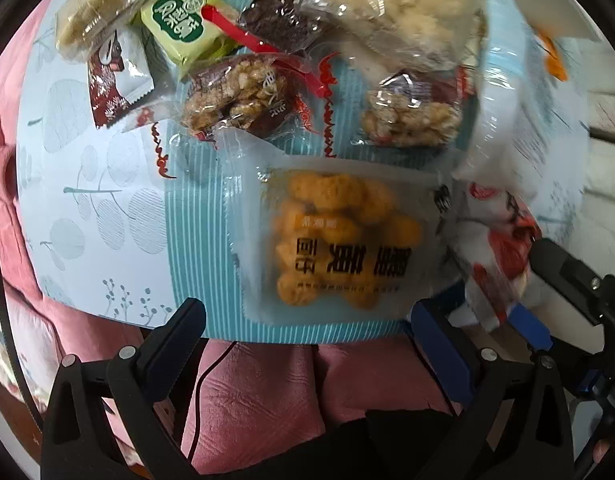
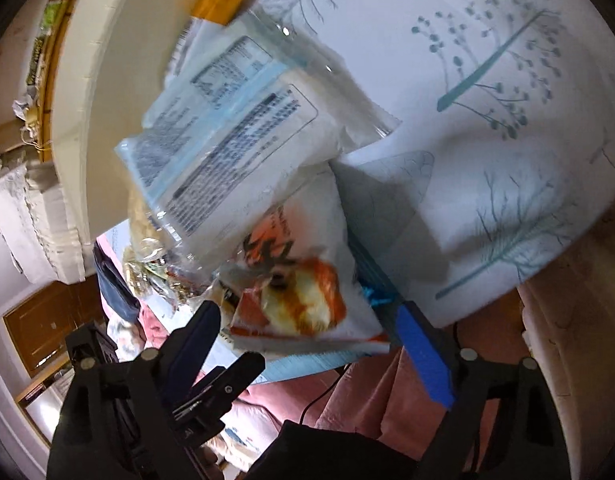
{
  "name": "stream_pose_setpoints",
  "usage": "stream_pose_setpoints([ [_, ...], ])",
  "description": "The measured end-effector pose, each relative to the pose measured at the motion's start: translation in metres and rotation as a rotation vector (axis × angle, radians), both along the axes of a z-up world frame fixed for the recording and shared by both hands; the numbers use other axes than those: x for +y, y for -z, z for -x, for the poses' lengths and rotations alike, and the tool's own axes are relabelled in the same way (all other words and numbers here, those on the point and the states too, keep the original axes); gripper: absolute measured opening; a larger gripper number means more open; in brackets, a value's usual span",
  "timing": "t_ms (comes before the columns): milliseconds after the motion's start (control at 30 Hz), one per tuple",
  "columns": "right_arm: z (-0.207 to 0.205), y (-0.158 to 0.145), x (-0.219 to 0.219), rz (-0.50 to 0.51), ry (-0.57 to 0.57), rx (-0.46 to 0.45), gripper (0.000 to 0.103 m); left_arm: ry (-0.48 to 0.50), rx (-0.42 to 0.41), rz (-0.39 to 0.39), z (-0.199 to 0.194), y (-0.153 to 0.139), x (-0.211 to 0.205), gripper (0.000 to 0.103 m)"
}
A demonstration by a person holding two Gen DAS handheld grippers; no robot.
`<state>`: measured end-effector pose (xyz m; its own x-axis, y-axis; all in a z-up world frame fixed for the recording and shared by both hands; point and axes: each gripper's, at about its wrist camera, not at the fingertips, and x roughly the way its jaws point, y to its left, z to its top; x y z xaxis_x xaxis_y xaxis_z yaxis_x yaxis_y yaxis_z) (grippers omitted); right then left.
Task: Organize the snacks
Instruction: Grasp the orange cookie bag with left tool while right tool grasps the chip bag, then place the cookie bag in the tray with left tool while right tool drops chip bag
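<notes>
Left gripper [image 1: 307, 320] jaws spread over the orange-puff packet [image 1: 335, 240]; right gripper [image 2: 307, 332] jaws spread around the orange-and-white bag [image 2: 303, 280], not pinching.

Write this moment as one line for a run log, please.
left tongs: open, above orange puff packet | right tongs: open, at white-orange packet | nothing held
</notes>
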<state>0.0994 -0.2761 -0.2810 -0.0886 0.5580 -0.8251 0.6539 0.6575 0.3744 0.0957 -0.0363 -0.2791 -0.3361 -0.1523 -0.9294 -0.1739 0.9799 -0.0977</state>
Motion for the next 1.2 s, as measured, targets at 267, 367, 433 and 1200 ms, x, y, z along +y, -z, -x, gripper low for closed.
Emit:
stream_pose_setpoints([
  [267,-0.014,0.034,-0.008,-0.101,-0.011,0.09,0.084,-0.08,0.042,-0.013,-0.013,0.032,-0.004,0.102],
  [367,-0.023,0.042,-0.014,-0.123,-0.024,0.088,0.08,-0.095,0.048,-0.003,-0.017,0.04,-0.006,0.102],
  [433,-0.03,0.047,-0.018,-0.152,-0.017,0.081,0.07,-0.104,0.049,0.003,-0.02,0.05,-0.006,0.102],
  [1200,-0.015,-0.007,0.018,-0.096,0.025,0.023,0.052,-0.126,0.028,0.085,-0.022,0.014,0.049,0.085],
])
